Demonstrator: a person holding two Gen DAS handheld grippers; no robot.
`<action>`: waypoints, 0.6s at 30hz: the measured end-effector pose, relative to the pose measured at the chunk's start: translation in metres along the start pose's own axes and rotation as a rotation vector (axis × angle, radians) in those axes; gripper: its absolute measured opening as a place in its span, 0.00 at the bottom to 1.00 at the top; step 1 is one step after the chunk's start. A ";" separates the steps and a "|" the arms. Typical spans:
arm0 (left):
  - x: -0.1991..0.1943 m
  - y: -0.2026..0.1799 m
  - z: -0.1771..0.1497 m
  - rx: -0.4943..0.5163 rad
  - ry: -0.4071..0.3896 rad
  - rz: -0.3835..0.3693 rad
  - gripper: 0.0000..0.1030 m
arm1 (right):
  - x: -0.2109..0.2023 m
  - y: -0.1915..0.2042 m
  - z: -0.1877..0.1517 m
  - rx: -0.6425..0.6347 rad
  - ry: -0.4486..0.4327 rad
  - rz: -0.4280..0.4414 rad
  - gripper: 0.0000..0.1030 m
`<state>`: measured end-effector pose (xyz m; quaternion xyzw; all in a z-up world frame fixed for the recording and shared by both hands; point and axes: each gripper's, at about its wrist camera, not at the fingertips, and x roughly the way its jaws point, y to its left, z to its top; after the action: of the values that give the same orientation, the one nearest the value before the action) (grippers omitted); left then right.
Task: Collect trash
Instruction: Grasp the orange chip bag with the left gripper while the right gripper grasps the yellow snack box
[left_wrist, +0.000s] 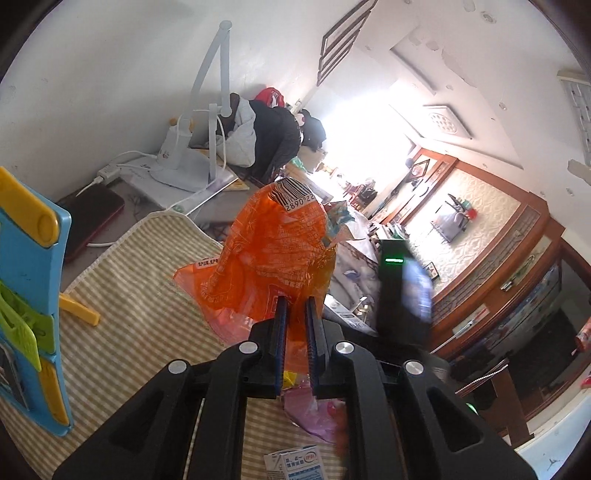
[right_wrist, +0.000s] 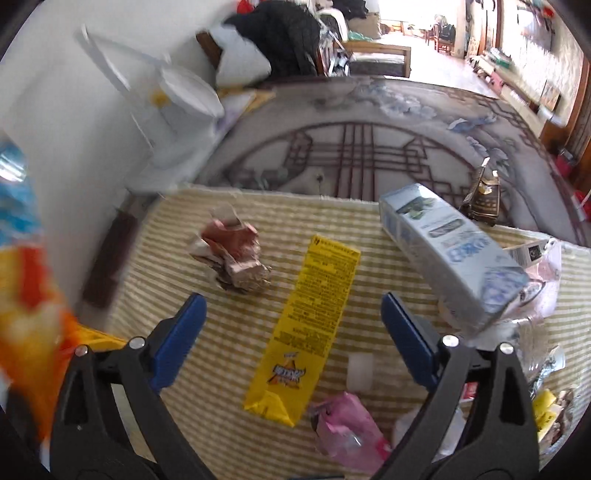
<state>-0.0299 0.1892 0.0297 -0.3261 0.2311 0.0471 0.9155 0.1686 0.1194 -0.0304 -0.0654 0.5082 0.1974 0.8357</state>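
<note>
In the left wrist view my left gripper (left_wrist: 295, 306) is shut on the lower edge of a crumpled orange plastic wrapper (left_wrist: 273, 251), which hangs above the striped mat (left_wrist: 147, 314). In the right wrist view my right gripper (right_wrist: 291, 306) stands open over the mat (right_wrist: 258, 206), nothing between its blue pads (right_wrist: 184, 325). A flat yellow wrapper (right_wrist: 306, 332) lies directly below the gap. A crumpled brown paper ball (right_wrist: 232, 258) sits to its left, a grey-blue carton (right_wrist: 450, 251) to its right, and a pink wrapper (right_wrist: 347, 432) near the bottom.
A white desk lamp (left_wrist: 207, 110) and a dark red phone (left_wrist: 92, 218) sit by the wall. A blue and yellow plastic board (left_wrist: 33, 295) stands at the left. A small white block (right_wrist: 360, 371), a dark wrapper (right_wrist: 484, 199) and more scraps (right_wrist: 546, 406) lie at the right.
</note>
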 end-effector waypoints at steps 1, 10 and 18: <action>0.001 0.000 0.000 0.001 0.002 -0.006 0.08 | 0.005 0.003 -0.001 -0.008 0.018 -0.023 0.91; -0.001 0.001 -0.006 -0.013 0.009 -0.042 0.08 | 0.008 -0.006 -0.014 0.020 0.046 0.041 0.38; 0.005 -0.004 -0.010 0.009 0.034 -0.072 0.08 | -0.071 -0.039 -0.018 0.000 -0.106 0.148 0.36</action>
<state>-0.0280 0.1792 0.0229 -0.3310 0.2348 0.0076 0.9139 0.1409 0.0597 0.0195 -0.0169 0.4667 0.2617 0.8446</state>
